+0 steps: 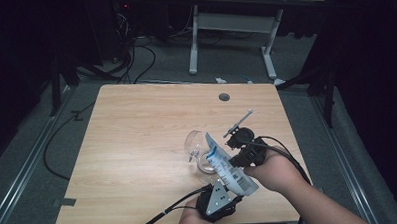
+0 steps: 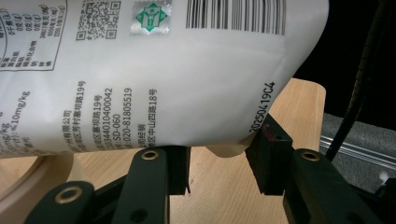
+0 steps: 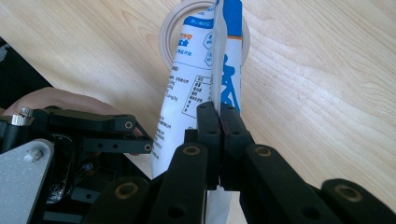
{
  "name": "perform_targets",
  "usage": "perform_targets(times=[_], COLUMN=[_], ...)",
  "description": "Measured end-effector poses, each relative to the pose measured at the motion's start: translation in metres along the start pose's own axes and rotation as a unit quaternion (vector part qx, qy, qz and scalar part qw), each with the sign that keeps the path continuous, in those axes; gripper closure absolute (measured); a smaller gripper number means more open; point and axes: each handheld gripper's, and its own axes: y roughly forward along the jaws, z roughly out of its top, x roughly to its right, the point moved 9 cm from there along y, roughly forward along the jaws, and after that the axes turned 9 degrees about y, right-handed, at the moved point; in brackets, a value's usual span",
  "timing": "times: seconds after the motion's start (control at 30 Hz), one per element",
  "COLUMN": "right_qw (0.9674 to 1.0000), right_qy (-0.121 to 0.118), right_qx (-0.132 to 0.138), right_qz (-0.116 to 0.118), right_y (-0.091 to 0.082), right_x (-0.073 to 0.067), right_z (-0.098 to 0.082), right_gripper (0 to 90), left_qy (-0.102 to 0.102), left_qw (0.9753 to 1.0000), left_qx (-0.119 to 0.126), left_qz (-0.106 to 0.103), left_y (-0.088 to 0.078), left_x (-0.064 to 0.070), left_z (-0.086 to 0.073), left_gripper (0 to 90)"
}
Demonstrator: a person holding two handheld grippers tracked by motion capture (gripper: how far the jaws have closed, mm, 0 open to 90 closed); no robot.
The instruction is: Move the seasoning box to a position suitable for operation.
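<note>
Left hand-held gripper (image 1: 224, 190) holds the bag's (image 1: 228, 167) bottom; right hand-held gripper (image 1: 236, 159) pinches its side, slanting over the cup (image 1: 198, 148).

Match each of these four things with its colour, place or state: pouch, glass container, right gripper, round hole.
Things:
1. pouch
2. glass container
3. right gripper
4. round hole

Descriptions:
a. near the far edge of the table
b. shut on a thin edge
c. white with blue print
d. clear, see-through

Pairs: 1-c, 2-d, 3-b, 4-a
</note>
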Motion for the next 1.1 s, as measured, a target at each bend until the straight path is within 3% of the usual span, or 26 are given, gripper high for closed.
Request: perform_targets(times=[0.63,0.77,0.8,1.1], right_qw=[0.9999,1.0,0.9999,0.9998], right_qy=[-0.011,-0.003,-0.014,-0.018], right_qx=[0.0,-0.004,-0.001,-0.001], right_qz=[-0.005,-0.005,-0.005,-0.005], right_y=[-0.0013,-0.0012,-0.0008,-0.0005], right_x=[-0.0007,-0.0023,-0.0013,-0.0012], right_z=[0.0056,0.0054,0.0065,0.0063], right_gripper=[89.3,89.3,89.3,89.3], left_qy=[-0.005,-0.005,-0.005,-0.005], left_qw=[1.0,1.0,1.0,1.0], left_qx=[0.004,0.004,0.004,0.005], left_qz=[0.001,0.001,0.001,0.001], left_y=[-0.001,-0.0012,-0.0012,-0.0008], left_x=[-0.0028,-0.0028,-0.003,-0.0028], left_z=[0.004,0.0043,0.0043,0.0042], left_gripper=[62.8,62.8,62.8,62.9])
